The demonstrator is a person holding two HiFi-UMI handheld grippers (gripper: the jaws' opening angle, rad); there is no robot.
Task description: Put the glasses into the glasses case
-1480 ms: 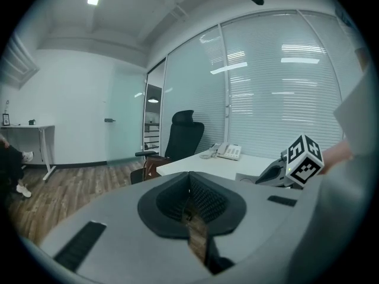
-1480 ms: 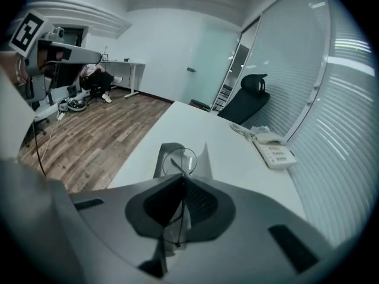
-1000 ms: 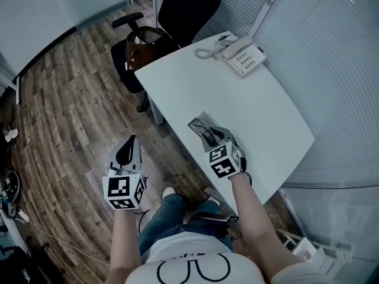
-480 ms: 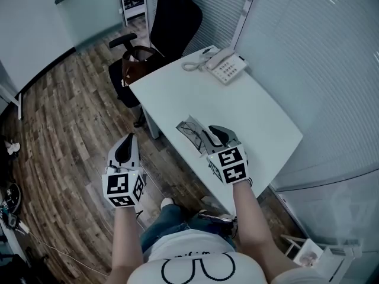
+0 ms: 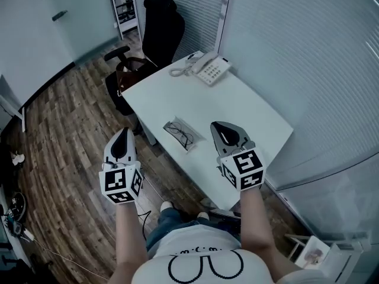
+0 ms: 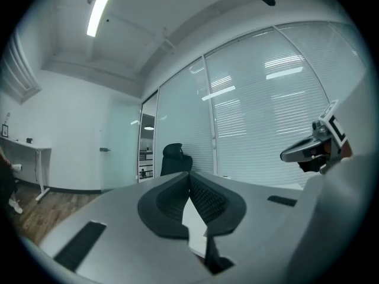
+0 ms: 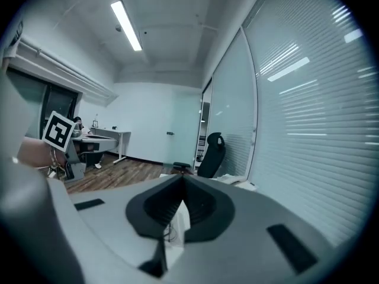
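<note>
Glasses lie on the desk just left of the right gripper's closed, empty fingers and right of the left gripper's shut, empty pair, both apparently holding clear.

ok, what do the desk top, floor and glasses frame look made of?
Desk top: smooth white laminate or painted board, matte, with no grain showing.
Floor: wood or wood-look planks, brown, with visible grain and plank seams.
Glasses: thin dark frame, possibly metal wire or slim plastic; too small to tell which.
</note>
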